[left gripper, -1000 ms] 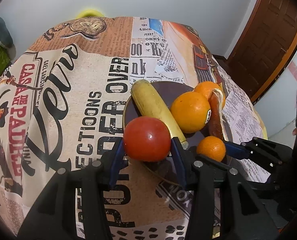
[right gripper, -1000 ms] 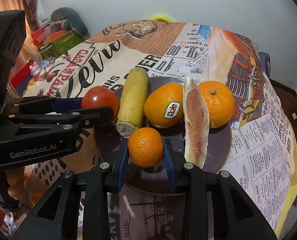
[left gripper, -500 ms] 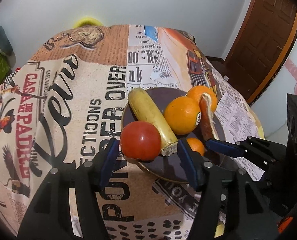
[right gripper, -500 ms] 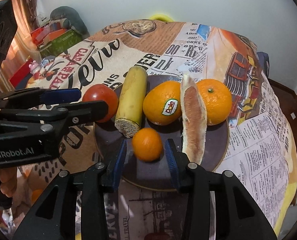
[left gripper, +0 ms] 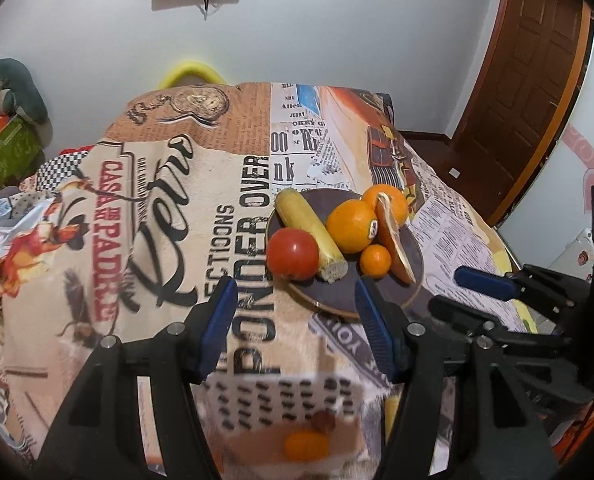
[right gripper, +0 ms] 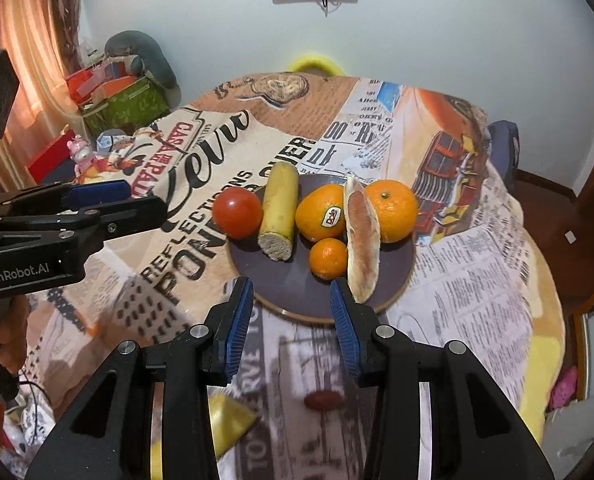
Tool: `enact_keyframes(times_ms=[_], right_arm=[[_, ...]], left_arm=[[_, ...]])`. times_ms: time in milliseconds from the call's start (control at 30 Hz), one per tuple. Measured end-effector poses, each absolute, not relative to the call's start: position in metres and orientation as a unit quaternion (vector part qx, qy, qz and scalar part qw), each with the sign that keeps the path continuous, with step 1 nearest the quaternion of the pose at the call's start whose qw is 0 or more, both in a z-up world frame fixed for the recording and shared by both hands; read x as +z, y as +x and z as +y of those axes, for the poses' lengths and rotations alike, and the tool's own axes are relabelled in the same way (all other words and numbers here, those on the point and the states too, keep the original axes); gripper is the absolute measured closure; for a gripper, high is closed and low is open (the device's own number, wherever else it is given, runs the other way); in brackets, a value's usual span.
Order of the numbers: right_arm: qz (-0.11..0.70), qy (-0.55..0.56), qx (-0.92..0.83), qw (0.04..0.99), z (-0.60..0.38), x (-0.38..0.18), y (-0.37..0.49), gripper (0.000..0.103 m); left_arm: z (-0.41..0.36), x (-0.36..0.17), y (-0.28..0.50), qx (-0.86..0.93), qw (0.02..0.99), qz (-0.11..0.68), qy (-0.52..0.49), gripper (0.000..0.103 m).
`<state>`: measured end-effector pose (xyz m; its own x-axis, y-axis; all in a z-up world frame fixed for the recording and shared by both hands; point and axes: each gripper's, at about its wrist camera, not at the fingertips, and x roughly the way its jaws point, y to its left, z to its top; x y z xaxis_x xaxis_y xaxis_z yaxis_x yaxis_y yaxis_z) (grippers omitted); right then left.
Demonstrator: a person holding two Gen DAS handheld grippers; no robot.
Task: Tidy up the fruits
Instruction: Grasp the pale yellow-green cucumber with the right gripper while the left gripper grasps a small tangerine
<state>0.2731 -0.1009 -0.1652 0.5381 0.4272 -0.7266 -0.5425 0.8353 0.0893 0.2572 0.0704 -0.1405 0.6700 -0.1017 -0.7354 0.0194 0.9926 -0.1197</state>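
Both grippers, L [left gripper: 293, 320] & R [right gripper: 292, 316], now wide open, empty & backed off the plate [right gripper: 293, 292], having let go of tomato [right gripper: 237, 213] at its left rim & small mandarin [right gripper: 328, 258] mid-plate beside the banana [right gripper: 277, 210], so placing looks done.

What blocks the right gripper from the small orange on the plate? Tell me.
Nothing visible does. The right gripper is open and empty at the plate's near rim, and the small orange lies just ahead of its gap over bare plate. The pomelo wedge lies close on the orange's right, not in between.
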Motion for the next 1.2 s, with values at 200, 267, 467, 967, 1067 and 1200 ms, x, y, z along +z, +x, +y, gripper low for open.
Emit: enact_keyframes(times_ms=[200,267,467,967,1067,1200], right_arm=[[0.391,-0.075,0.273,0.876,-0.107,-0.16,0.244,0.063],[0.394,-0.076,0.272,0.875,-0.108,-0.162,0.236,0.062],[0.42,-0.083,0.275,0.861,-0.099,-0.18,0.214,0.061],[0.475,-0.084,0.277,0.831,-0.075,-0.231,0.195,0.047],[0.475,-0.086,0.276,0.831,-0.073,-0.235,0.196,0.044],[0.474,-0.088,0.285,0.829,-0.073,-0.237,0.2,0.046]], left_arm=[[0.073,-0.136,0.218,-0.027,0.914,0.401,-0.051,0.041],[0.074,-0.137,0.209,-0.025,0.913,0.403,-0.05,0.041],[0.076,-0.151,0.182,-0.023,0.909,0.415,-0.044,0.041],[0.086,-0.212,0.152,-0.027,0.878,0.475,-0.058,0.041],[0.084,-0.218,0.153,-0.031,0.875,0.48,-0.058,0.041],[0.076,-0.223,0.157,-0.042,0.871,0.486,-0.057,0.041]])
